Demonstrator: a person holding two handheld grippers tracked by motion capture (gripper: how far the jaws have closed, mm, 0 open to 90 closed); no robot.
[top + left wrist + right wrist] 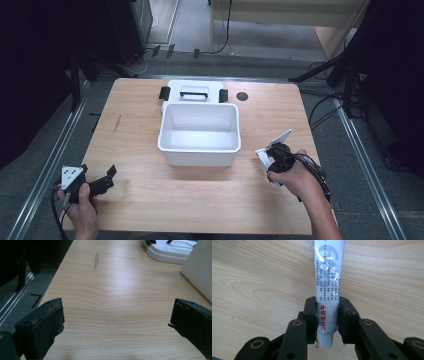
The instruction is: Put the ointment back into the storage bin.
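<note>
A white ointment tube with red and grey print is pinched near its cap end between the jaws of my right gripper. In the high view that right gripper is right of the white bin, and the tube sticks up and to the right, off the table. My left gripper rests at the table's front left corner. In the left gripper view the left gripper has its jaws spread wide over bare wood, nothing between them. An open white plastic bin stands mid-table.
The bin's white lid with black clips and handle lies flat just behind it. A dark round hole marks the tabletop at back right. Metal rails run along both table sides, with cables on the floor at right.
</note>
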